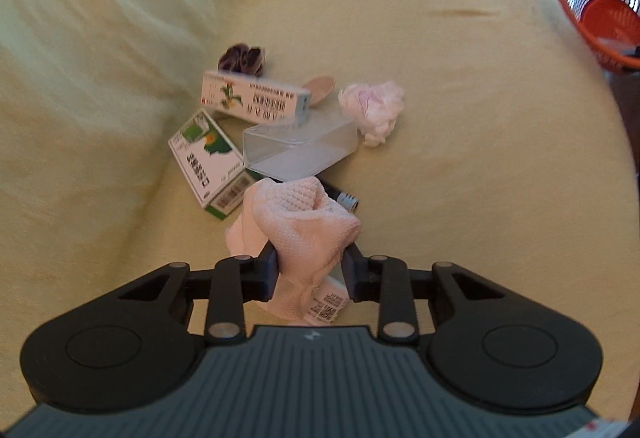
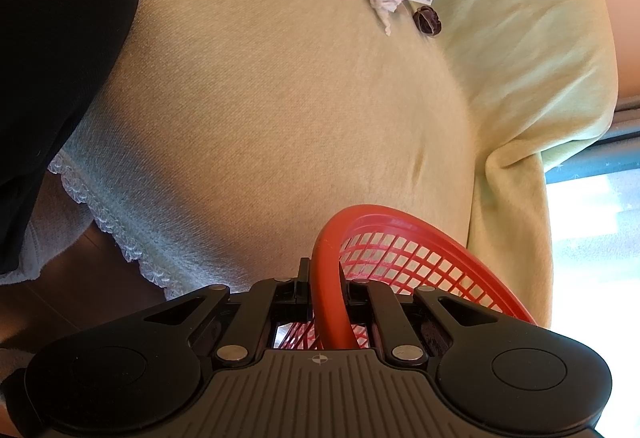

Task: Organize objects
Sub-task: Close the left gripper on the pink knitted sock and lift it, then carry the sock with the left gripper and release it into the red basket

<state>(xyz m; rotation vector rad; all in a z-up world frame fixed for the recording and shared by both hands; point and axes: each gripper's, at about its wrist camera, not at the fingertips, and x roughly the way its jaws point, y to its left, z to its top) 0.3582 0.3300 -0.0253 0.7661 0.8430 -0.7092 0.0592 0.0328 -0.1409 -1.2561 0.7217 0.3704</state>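
Socks first: a pale pink sock (image 1: 304, 234) hangs bunched between the pads of the left gripper (image 1: 310, 270), which is closed on its soft middle, a paper label dangling below. In the left wrist view it sits just in front of a small pile on the yellow-green bed cover (image 1: 460, 77): two medicine boxes (image 1: 208, 161), a clear plastic box (image 1: 300, 149), a crumpled tissue (image 1: 374, 105), a dark scrunchie (image 1: 242, 57) and a black pen (image 1: 344, 199) peeping from behind the sock. Knit like this is light and limp, so it will sag and swing; a pinch through the thick folded part looks safest, since a loose edge could slip out. In the right wrist view, the right gripper (image 2: 324, 288) is clamped tight on the rim of a red mesh basket (image 2: 420, 250), held at the bed's edge, well apart from the pile near the top of the frame. The rim is stiff plastic and should hold steady.
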